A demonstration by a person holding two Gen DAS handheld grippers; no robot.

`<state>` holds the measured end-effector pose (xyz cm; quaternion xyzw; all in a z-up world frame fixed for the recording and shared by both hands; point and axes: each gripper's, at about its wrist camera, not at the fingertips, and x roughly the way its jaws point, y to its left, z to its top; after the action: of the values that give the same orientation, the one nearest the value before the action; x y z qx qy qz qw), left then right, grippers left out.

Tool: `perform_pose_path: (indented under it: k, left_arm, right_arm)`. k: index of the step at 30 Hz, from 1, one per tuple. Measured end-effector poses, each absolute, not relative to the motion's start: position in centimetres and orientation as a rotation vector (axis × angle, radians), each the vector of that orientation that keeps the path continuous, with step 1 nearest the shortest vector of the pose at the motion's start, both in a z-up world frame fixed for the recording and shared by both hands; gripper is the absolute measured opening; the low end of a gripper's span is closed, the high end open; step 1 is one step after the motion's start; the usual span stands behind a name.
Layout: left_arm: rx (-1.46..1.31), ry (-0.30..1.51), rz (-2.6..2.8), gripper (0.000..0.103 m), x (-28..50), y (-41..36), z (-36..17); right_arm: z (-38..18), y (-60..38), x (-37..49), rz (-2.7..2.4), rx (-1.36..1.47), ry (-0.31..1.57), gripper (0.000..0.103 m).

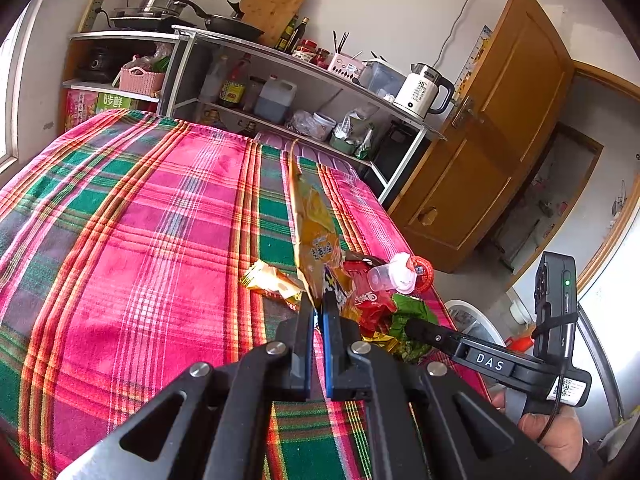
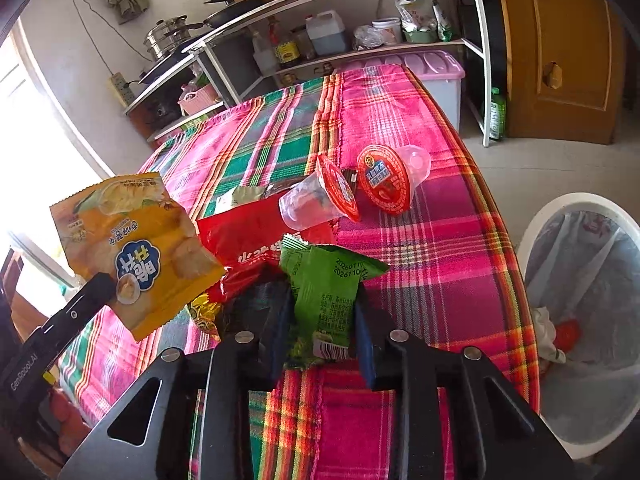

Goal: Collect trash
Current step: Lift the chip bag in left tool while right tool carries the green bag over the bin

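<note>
Both tongs are gripping trash: the left tongs [image 1: 318, 304] are clenching the bottom edge of a tall yellow-orange foil snack bag [image 1: 314, 232], holding it upright off the plaid pink-and-green cloth-covered surface [image 1: 132, 240]. The right tongs [image 2: 324, 320] are closing on a crumpled green plastic wrapper [image 2: 326, 292], which is sitting between the blue pads; whether they are biting firmly is hard to tell.

To do this step well, the right tongs are needing a firm pinch on the wrapper's body, not its loose corner, before lifting straight up so the red foil packet [image 2: 248, 236] underneath is not dragging along.

Open room is lying to the right, where the surface's edge is dropping away toward a white round bin lined with a clear plastic bag [image 2: 580, 264] on the floor; that path is looking unobstructed. Ahead, 2 clear plastic jelly cups with red lids [image 2: 384, 178] are lying on their sides, well apart from the tongs, and a small gold wrapper [image 2: 204, 314] is lying just beside the left pad.
</note>
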<state>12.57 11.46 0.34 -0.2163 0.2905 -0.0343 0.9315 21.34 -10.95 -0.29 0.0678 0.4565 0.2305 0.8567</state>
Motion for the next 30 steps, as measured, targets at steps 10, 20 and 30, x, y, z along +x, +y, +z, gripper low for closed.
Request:
perform_pose_path:
  k: [10,20,30]
  left_arm:
    - [-0.407,0.561,-0.089,0.003,11.8,10.2,2.2]
    - [-0.367,0.533,-0.127,0.001,11.3,7.8,4.1]
    - [-0.331,0.517,-0.190,0.001,11.7,5.2,5.6]
  right_arm:
    - [1.6,-13.4,19.6,0.502,0.166,0.891,0.026]
    - [2.5,-16.2,18.3,0.484,0.193,0.860,0.026]
    - [3.2,-19.2,17.5,0.452,0.228,0.825,0.026]
